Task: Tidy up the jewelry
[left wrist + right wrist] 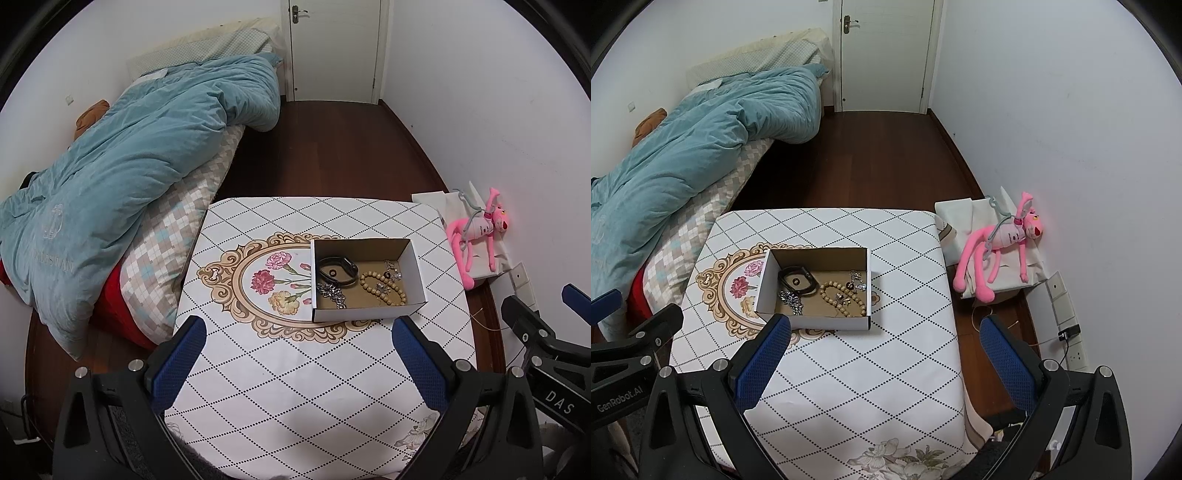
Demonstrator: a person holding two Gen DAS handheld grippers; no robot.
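White cardboard box, open-topped, set on a diamond-patterned tablecloth, with the jewelry all inside: black band at the far left corner, silver chain nearer, wooden bead bracelet in the middle, small charms toward the right wall. No loose pieces seen on the cloth. Left gripper and right gripper both held back over the near half of the table, jaws spread wide, gripping nothing. Scene consistent with pieces already gathered in, or with a box awaiting sorting; impossible to say which. For any pick among these: best to come down from above, clear of the box walls, closing on one piece only, since chain and beads lie near each other and could snag. Pink plush toy off to the right, by the wall.
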